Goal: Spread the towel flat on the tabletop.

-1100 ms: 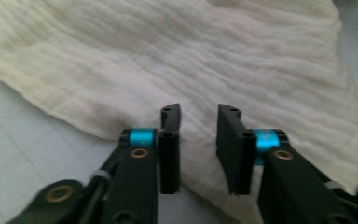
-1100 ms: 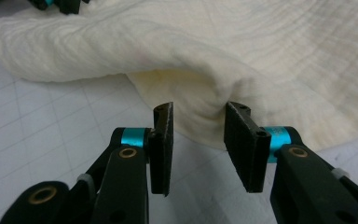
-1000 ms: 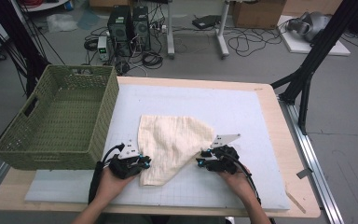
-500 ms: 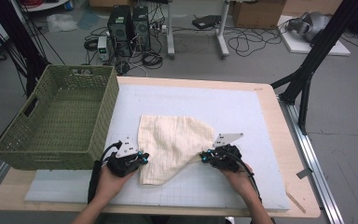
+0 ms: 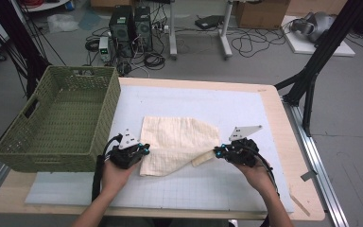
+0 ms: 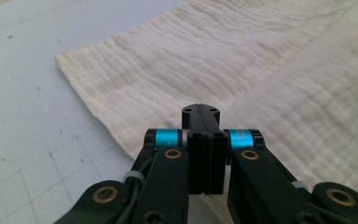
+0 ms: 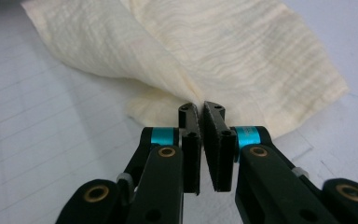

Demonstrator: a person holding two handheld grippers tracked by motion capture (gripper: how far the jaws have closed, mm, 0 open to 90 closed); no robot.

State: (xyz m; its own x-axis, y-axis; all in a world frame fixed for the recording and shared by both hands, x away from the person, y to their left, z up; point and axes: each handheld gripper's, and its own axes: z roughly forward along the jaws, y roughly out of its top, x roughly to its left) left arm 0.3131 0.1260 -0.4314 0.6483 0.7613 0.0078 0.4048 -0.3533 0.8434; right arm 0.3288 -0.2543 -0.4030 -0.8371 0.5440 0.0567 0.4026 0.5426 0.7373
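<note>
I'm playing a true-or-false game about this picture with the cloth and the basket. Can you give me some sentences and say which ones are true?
1. The cream cloth lies inside the green basket. False: it lies on the white mat, beside the basket.
2. The left gripper has its jaws pressed together. True.
3. The right gripper pinches a fold of the cloth. True.
4. The basket is full of towels. False: it holds nothing.
5. The cloth is spread out flat in one layer. False: part is folded over.

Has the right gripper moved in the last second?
Yes. The right gripper has shifted slightly right, toward the table's right edge, pulling the cream cloth's corner with it.
</note>
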